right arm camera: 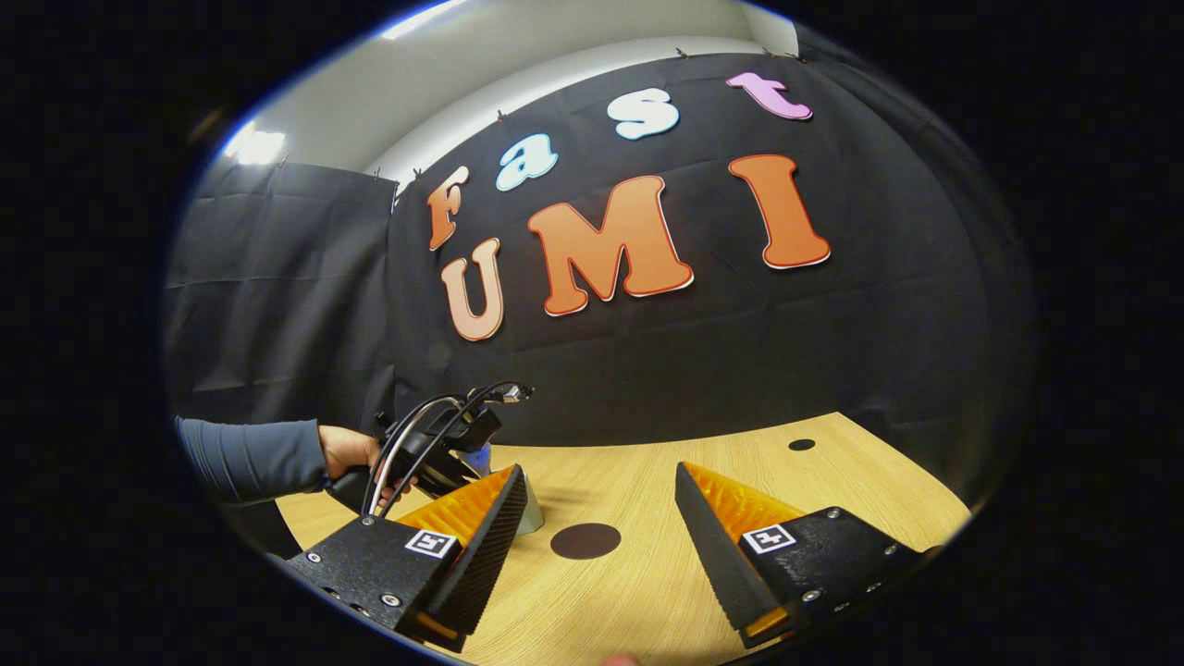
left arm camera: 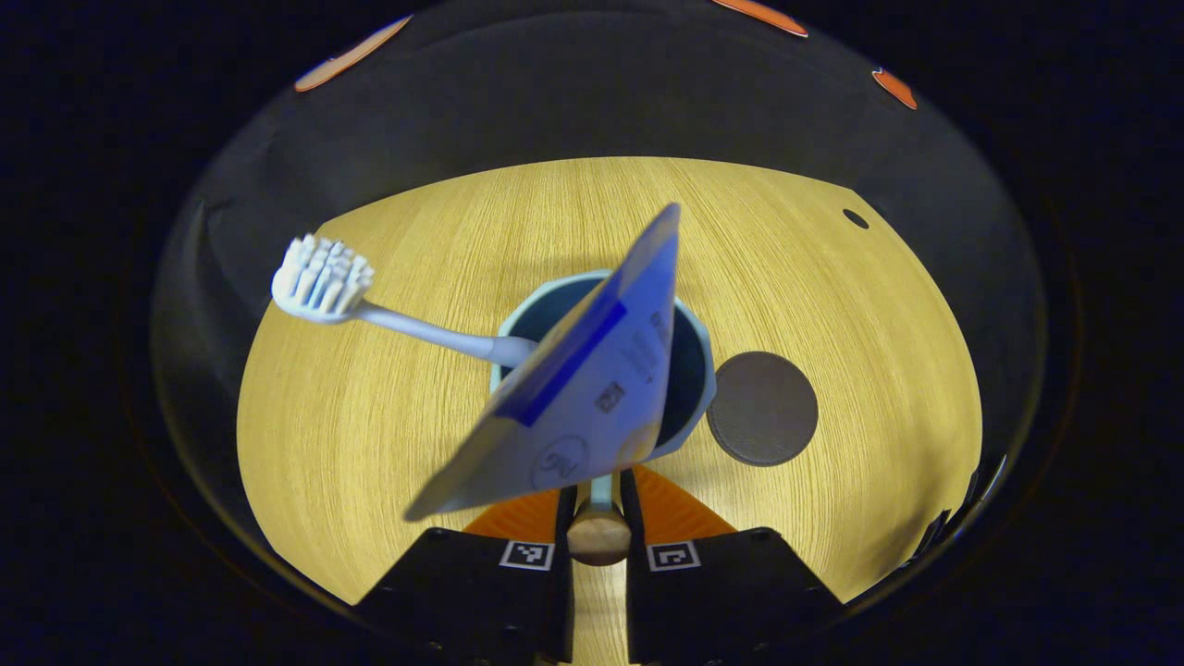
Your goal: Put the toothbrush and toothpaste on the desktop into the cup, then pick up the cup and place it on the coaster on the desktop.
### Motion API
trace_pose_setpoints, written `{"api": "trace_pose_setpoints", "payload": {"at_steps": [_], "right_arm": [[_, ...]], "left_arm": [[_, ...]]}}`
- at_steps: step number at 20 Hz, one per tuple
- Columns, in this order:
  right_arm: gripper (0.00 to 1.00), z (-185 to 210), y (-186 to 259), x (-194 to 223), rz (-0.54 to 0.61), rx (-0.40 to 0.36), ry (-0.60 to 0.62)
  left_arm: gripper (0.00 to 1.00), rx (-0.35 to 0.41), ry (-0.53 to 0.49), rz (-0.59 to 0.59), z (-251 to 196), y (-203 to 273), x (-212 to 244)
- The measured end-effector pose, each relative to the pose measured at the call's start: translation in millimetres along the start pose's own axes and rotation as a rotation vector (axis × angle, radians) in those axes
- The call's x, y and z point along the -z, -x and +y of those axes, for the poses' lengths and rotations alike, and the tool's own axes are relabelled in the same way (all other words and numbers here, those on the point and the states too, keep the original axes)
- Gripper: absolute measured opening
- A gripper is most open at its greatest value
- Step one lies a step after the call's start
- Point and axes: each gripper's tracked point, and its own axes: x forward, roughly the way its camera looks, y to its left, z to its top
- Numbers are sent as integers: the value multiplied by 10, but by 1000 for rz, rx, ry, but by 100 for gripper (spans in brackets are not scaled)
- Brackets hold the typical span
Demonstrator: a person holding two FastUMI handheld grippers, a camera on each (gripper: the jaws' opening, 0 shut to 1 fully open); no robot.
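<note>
The bench (left arm camera: 370, 444) looks like pale wood with a fine straight grain and a smooth, faintly shiny finish. The toothbrush (left arm camera: 388, 319) seems smooth plastic with soft-looking bristles. The toothpaste (left arm camera: 578, 388) has a sleek, printed, slightly glossy skin. The cup (left arm camera: 692, 393) looks smooth with a light sheen, and its handle ends in a rounded wooden knob. The coaster (left arm camera: 763, 409) is dark and matt. The booth wall (right arm camera: 277, 305) is creased matt cloth.
</note>
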Motion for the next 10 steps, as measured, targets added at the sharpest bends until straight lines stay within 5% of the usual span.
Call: {"api": "trace_pose_setpoints", "payload": {"at_steps": [10], "right_arm": [[96, -186, 254, -83, -8, 59, 29]], "left_arm": [[22, 88, -86, -48, -68, -116, -52]]}}
